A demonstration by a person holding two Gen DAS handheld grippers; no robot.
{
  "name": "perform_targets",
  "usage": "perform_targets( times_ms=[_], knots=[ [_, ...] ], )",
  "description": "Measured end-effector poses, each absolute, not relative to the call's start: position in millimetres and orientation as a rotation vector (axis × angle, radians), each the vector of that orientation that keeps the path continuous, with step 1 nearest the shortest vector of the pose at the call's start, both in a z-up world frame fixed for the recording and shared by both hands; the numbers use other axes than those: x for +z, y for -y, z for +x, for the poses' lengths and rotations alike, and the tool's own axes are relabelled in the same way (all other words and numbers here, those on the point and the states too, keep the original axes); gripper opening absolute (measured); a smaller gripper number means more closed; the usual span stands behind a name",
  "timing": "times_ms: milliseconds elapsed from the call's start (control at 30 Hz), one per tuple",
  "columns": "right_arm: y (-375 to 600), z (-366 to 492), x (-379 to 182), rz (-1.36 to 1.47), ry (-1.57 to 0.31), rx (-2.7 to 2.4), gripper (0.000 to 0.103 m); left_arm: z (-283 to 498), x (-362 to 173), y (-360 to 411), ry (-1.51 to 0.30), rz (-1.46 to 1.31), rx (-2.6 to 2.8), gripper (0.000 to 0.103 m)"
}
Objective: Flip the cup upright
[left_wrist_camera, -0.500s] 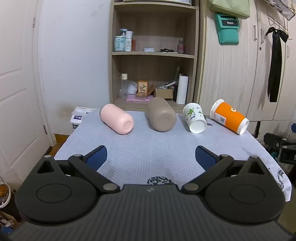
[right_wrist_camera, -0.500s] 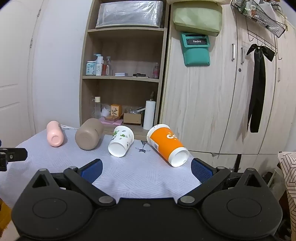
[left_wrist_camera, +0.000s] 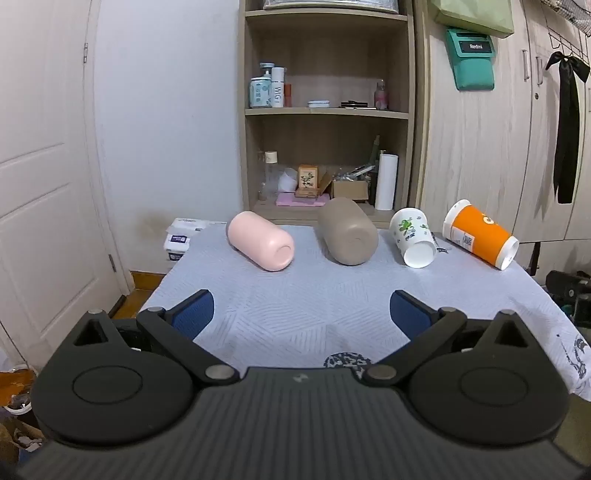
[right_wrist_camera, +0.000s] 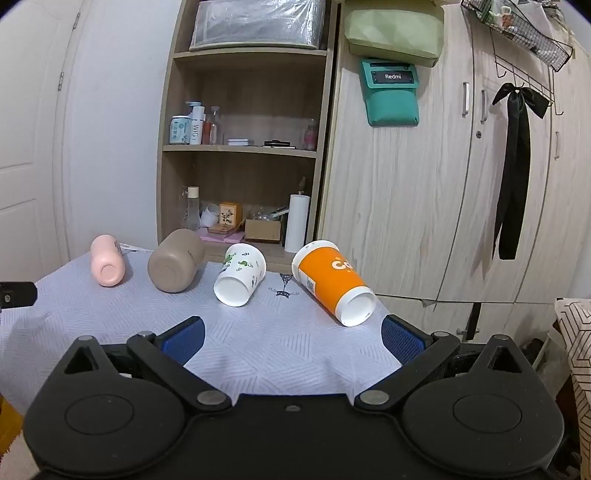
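We record the left tool (left_wrist_camera: 301, 314) with its blue pads spread wide and nothing between them, poised over the near edge of the desk (left_wrist_camera: 314, 295); the right tool (right_wrist_camera: 291, 338) is likewise wide apart and empty. Beyond them four cups lie on their sides in a row: a pink cup (left_wrist_camera: 260, 240), a taupe cup (left_wrist_camera: 349, 236), a white cup with green print (left_wrist_camera: 415, 236) and an orange cup (left_wrist_camera: 480, 236), whose white lettering begins "C" in the right wrist view (right_wrist_camera: 330, 282). A teal case (right_wrist_camera: 392, 92) on the cabinet reads "Redmi"; a shelf bottle (right_wrist_camera: 195, 127) reads "WIG". Only the right wrist view shows the wire rack (right_wrist_camera: 517, 31) whole and a patterned box (right_wrist_camera: 576, 332); only the left shows white packets (left_wrist_camera: 181, 238) beside the desk.
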State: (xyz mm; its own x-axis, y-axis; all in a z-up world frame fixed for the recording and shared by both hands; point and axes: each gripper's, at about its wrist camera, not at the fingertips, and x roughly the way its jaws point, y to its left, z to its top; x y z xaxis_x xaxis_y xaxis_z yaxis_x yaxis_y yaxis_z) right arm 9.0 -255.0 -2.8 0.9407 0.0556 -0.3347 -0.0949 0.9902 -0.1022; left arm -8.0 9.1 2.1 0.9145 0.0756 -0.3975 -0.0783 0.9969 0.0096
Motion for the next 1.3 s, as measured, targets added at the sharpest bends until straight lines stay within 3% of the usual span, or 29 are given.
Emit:
perform_targets(
  times_ms=[1300],
  knots=[
    [258.2,10.9,-5.5,-0.135,-0.364,0.095,0.103,-3.8,-2.4,-4.2,-0.411,-0.002,0.061,0.103]
  ],
)
